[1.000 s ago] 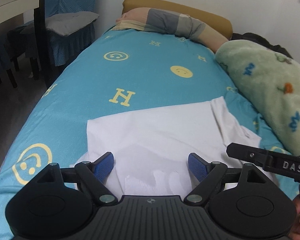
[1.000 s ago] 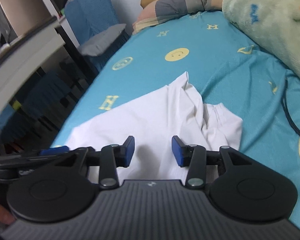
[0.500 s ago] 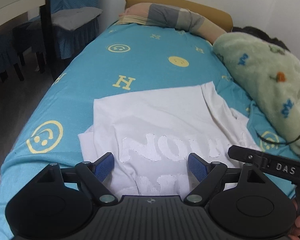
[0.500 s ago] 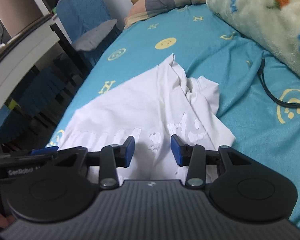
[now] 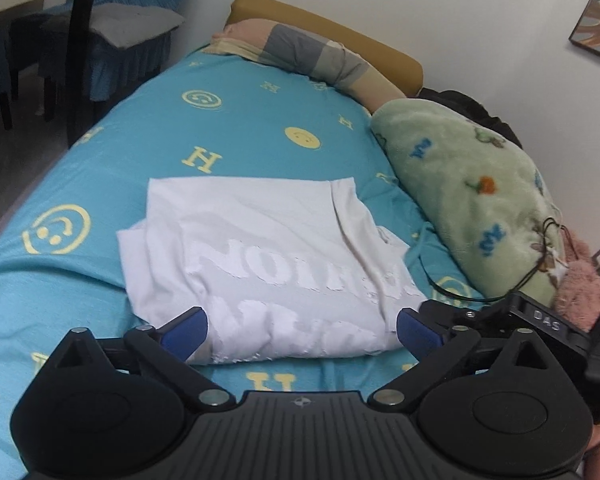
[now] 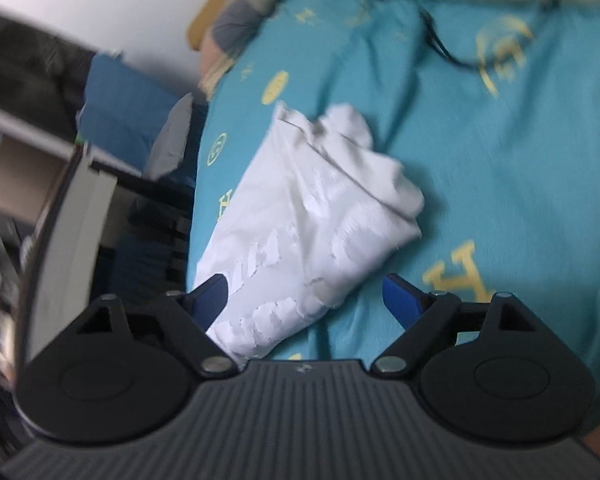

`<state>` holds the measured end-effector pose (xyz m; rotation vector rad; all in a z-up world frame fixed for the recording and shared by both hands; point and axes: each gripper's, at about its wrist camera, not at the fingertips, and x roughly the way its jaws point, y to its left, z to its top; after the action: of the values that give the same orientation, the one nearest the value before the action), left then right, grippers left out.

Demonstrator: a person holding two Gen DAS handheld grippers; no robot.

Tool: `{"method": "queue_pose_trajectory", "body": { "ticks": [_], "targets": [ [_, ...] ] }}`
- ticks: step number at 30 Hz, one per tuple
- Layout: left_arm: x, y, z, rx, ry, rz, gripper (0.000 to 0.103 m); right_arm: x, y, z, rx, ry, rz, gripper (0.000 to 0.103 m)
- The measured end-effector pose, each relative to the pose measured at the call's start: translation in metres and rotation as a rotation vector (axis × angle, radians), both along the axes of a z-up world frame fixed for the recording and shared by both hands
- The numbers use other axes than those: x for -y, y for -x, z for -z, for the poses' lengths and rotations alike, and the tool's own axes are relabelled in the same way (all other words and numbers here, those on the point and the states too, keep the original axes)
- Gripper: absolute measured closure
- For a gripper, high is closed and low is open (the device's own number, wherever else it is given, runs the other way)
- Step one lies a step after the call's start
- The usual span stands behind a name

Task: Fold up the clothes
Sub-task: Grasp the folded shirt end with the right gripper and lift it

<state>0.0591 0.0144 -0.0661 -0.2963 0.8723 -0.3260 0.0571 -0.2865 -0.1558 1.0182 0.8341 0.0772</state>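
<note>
A white T-shirt (image 5: 268, 256) with white lettering lies folded on the turquoise bed sheet (image 5: 228, 136); its right edge is bunched. My left gripper (image 5: 300, 330) hovers at the shirt's near edge, its jaws opening wide, the blue pads clear of the cloth. In the tilted, blurred right wrist view the same shirt (image 6: 312, 224) lies ahead. My right gripper (image 6: 306, 300) has its jaws opening wide too, with the shirt's near corner under the gap and nothing pinched. The right gripper's body (image 5: 540, 320) shows at the right of the left wrist view.
A green fleece blanket (image 5: 472, 200) and a pink one (image 5: 584, 284) lie along the bed's right side by the wall, with a black cable (image 5: 460, 292) beside them. A striped pillow (image 5: 308, 52) is at the headboard. Blue-covered chairs (image 5: 128, 28) stand left of the bed.
Both grippers drew back from the shirt and opened wider. The shirt's near fold with the lettering came into view. The right gripper rolled, so its view is now tilted and blurred.
</note>
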Motion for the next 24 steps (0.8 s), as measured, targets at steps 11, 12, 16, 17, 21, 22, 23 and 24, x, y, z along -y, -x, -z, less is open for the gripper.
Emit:
{"method": "queue_pose_trajectory", "body": {
  "ticks": [11,12,16,17,21,22,23,24],
  "targets": [
    [-0.013,-0.023,0.037,-0.225,0.267,-0.04,0.001,-0.001,-0.022,0.052,-0.08,-0.235,0.122,0.058],
    [-0.013,-0.025,0.042,-0.246,0.304,-0.04,0.001,0.0,-0.023,0.053,-0.081,-0.237,0.133,0.068],
    [-0.013,-0.033,0.06,-0.327,0.435,-0.034,0.001,0.0,-0.021,0.044,-0.04,-0.229,0.149,0.084],
    [-0.012,-0.036,0.064,-0.342,0.459,-0.035,0.002,-0.001,-0.021,0.041,-0.026,-0.222,0.149,0.085],
    [-0.009,-0.045,0.08,-0.375,0.544,-0.067,0.002,-0.006,-0.018,0.02,0.056,-0.149,0.129,0.086],
    [-0.008,-0.047,0.084,-0.384,0.566,-0.074,0.005,-0.008,-0.018,0.014,0.078,-0.122,0.12,0.086],
    [-0.008,-0.049,0.088,-0.391,0.587,-0.091,0.006,-0.01,-0.017,0.01,0.096,-0.099,0.112,0.086],
    [-0.009,-0.051,0.092,-0.397,0.605,-0.12,0.007,-0.01,-0.015,0.007,0.112,-0.083,0.107,0.086]
  ]
}}
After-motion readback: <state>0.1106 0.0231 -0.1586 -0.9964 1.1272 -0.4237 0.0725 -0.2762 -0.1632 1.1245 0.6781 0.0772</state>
